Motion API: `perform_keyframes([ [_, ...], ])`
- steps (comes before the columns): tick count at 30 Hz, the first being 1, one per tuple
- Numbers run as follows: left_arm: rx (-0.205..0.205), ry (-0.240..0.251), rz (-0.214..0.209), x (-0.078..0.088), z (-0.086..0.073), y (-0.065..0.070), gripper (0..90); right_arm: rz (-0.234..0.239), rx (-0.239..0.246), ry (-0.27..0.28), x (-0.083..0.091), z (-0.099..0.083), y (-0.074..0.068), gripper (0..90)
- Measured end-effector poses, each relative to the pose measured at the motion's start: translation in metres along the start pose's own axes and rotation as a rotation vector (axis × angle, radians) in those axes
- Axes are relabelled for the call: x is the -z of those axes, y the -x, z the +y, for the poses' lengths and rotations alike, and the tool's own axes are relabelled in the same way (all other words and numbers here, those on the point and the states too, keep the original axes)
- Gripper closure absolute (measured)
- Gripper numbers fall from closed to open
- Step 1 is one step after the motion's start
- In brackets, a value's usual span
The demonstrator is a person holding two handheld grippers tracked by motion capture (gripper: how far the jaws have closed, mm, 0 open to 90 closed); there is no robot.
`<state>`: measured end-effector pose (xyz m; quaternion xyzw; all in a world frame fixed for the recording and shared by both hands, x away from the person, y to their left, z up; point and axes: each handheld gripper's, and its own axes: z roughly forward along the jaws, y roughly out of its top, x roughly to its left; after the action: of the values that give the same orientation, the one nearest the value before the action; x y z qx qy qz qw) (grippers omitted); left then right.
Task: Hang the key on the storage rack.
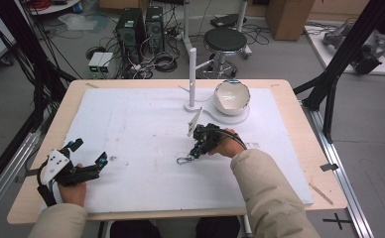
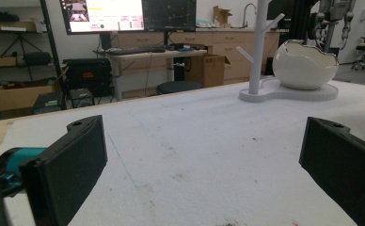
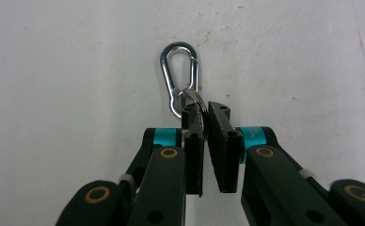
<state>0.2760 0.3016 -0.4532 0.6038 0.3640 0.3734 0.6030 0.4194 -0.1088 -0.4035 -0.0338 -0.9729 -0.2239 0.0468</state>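
Right gripper view: right gripper fingers pinch the carabiner's ring; left gripper fingers spread wide, empty.

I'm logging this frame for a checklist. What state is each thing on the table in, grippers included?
Left gripper: open, resting on the white mat.
Right gripper: shut on the key ring.
Carabiner: gate closed, lying flat on the mat, linked to the key ring.
White stand: upright, nothing hanging on it.
Egg-shaped bowl: upright, open, apparently empty.
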Motion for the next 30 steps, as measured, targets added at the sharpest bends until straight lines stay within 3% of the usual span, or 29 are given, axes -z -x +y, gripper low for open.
perform_keyframes([
  [5, 0.0, 0.0, 0.0, 0.0, 0.0, 0.0, 1.7, 0.013, -0.011, 0.002, 0.002, 0.0, -0.001, 87.9],
  [7, 0.001, 0.001, 0.0, 0.0, 0.0, 0.0, 1.7, -0.016, -0.039, 0.005, 0.002, 0.0, -0.002, 88.4],
  [9, 0.0, 0.001, 0.0, 0.0, 0.0, 0.0, 1.7, -0.016, -0.073, 0.014, 0.003, 0.0, -0.002, 88.7],
  [11, 0.001, 0.001, -0.001, 0.0, 0.0, 0.0, 1.7, -0.006, -0.072, 0.026, 0.003, 0.0, -0.001, 88.8],
  [14, 0.001, 0.0, -0.001, 0.0, 0.0, 0.0, 1.7, -0.032, -0.081, 0.054, 0.006, 0.001, -0.002, 88.9],
  [18, 0.001, 0.0, -0.001, 0.0, 0.0, 0.0, 1.7, -0.052, -0.123, 0.139, 0.016, -0.001, 0.0, 88.9],
  [19, 0.001, 0.0, -0.001, 0.0, 0.0, 0.0, 1.7, -0.069, -0.119, 0.163, 0.018, -0.001, 0.0, 88.9],
  [21, 0.003, 0.001, -0.001, 0.0, 0.0, 0.0, 1.7, -0.109, -0.156, 0.192, 0.025, -0.002, 0.0, 88.9],
  [23, 0.001, 0.0, -0.001, 0.0, 0.0, 0.0, 1.7, -0.128, -0.192, 0.245, 0.032, -0.005, 0.002, 88.9],
  [25, 0.003, 0.001, -0.001, 0.0, 0.0, 0.0, 1.7, -0.146, -0.213, 0.262, 0.036, -0.006, 0.003, 88.9],
  [30, 0.002, 0.002, 0.0, 0.0, 0.0, 0.0, 1.7, -0.195, -0.281, 0.414, 0.059, -0.01, 0.007, 88.8],
])
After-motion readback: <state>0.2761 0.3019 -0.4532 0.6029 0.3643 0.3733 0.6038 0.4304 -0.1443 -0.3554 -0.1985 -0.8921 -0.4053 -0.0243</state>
